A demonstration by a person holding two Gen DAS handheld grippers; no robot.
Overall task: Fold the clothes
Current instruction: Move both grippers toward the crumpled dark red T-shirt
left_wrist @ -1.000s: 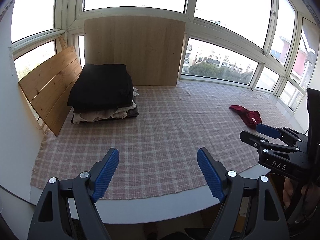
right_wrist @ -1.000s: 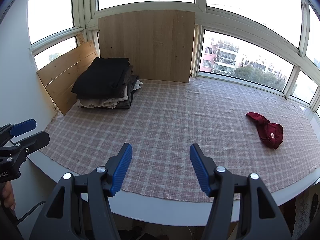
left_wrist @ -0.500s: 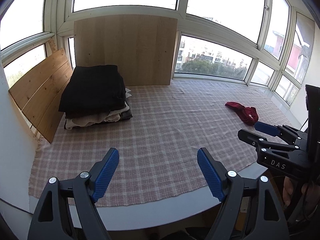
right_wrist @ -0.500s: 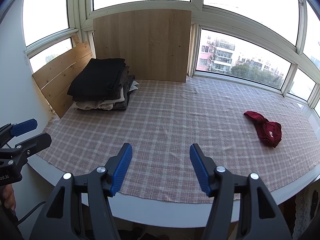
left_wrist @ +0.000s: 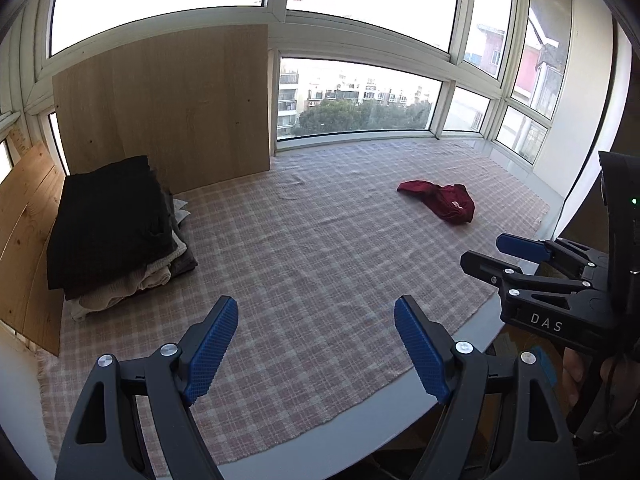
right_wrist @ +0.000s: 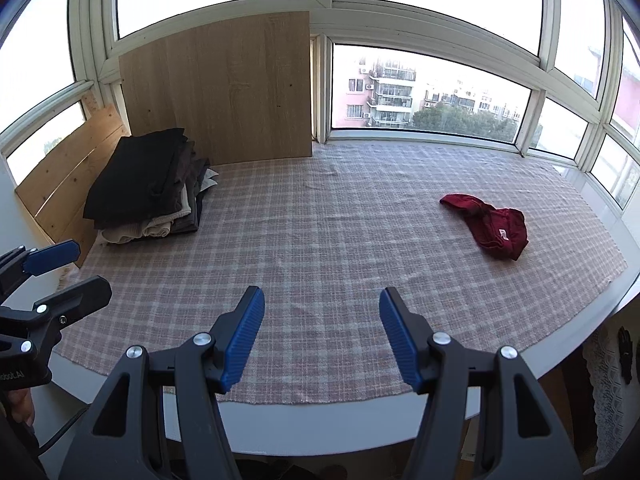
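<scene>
A crumpled dark red garment [left_wrist: 442, 200] [right_wrist: 490, 226] lies on the checked cloth [left_wrist: 320, 264] [right_wrist: 320, 240] at the right, apart from both grippers. At the left stands a pile of folded clothes [left_wrist: 116, 232] [right_wrist: 148, 188], black on top. My left gripper [left_wrist: 316, 346] hangs open over the cloth's front edge with nothing in it. My right gripper [right_wrist: 322, 336] is open and empty too, near the front edge. In the left wrist view the right gripper [left_wrist: 504, 254] shows at the right; in the right wrist view the left gripper [right_wrist: 74, 268] shows at the left.
A wooden board [left_wrist: 168, 108] [right_wrist: 224, 88] leans on the window behind the pile, and a slatted plank panel [left_wrist: 24, 240] [right_wrist: 68, 184] stands at the left. Windows ring the platform. A white ledge [right_wrist: 340, 420] runs along the front.
Both views have swung to the right: the pile has slid left and the red garment sits nearer the middle. Both grippers stay open.
</scene>
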